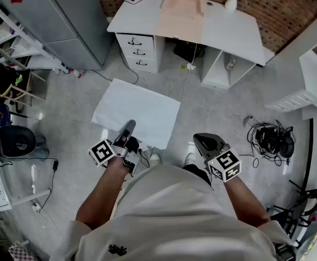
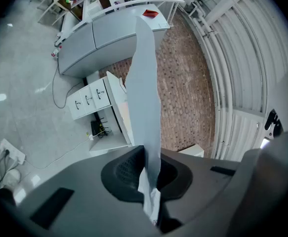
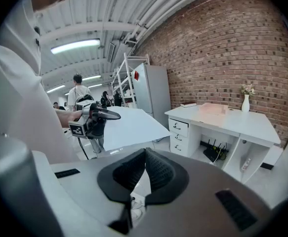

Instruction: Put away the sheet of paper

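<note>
Over grey floor [image 1: 218, 113], left gripper [image 2: 146, 157] pinches paper [image 1: 139, 110] (right gripper [image 3: 144, 157] closed, empty).

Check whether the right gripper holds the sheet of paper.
No, the right gripper is shut on nothing; the left gripper pinches the sheet of paper.

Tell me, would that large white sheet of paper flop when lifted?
Likely light: the left claw holds the large white sheet of paper by one edge. Seems fairly stiff, standing out nearly flat; its wavy edge hints it bends.
</note>
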